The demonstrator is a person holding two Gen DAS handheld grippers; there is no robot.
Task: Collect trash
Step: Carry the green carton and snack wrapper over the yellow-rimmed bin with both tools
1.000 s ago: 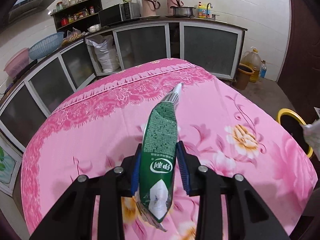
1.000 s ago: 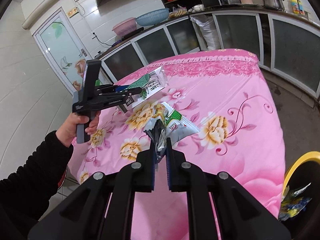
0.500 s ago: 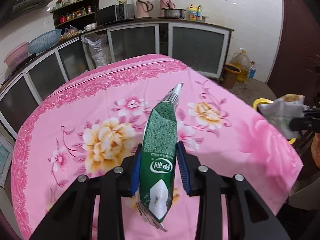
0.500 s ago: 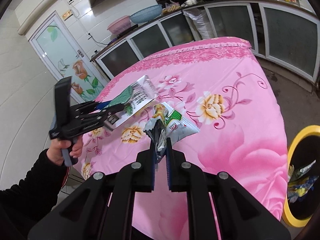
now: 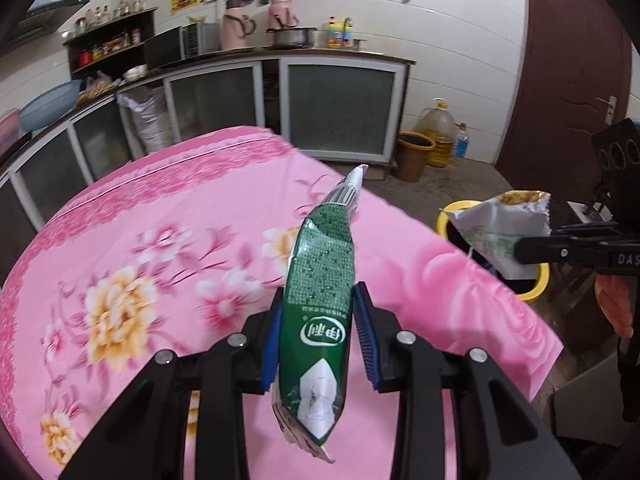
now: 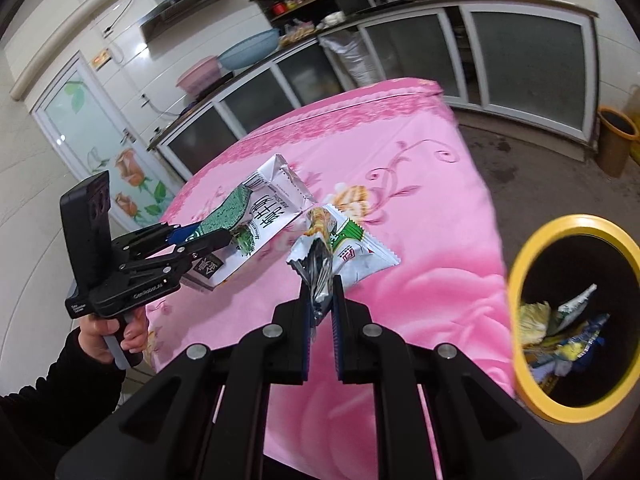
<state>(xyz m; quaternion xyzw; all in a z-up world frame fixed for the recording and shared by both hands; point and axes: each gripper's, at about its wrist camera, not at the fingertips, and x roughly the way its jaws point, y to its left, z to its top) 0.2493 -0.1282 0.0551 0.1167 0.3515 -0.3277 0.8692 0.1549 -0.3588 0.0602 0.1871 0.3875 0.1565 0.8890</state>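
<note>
Tiled kitchen walls and glass-fronted cabinets [image 5: 340, 112] ringed a surface [image 6: 420, 208] draped in pink flowered cloth. Beside its edge stood a yellow-rimmed black bin [image 6: 516, 280] holding wrappers. Above the cloth, the left gripper [image 5: 320, 334] had its jaws clamped on a flattened green milk carton [image 5: 320, 300]. Nearer the bin, the right gripper [image 6: 321, 312] pinched a crumpled snack wrapper [image 6: 344, 244], jaws almost together.

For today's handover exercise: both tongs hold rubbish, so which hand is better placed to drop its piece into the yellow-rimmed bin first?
Right. The right tongs grip the snack wrapper close beside the bin; the left tongs, holding the milk carton, hang farther back over the table.
</note>
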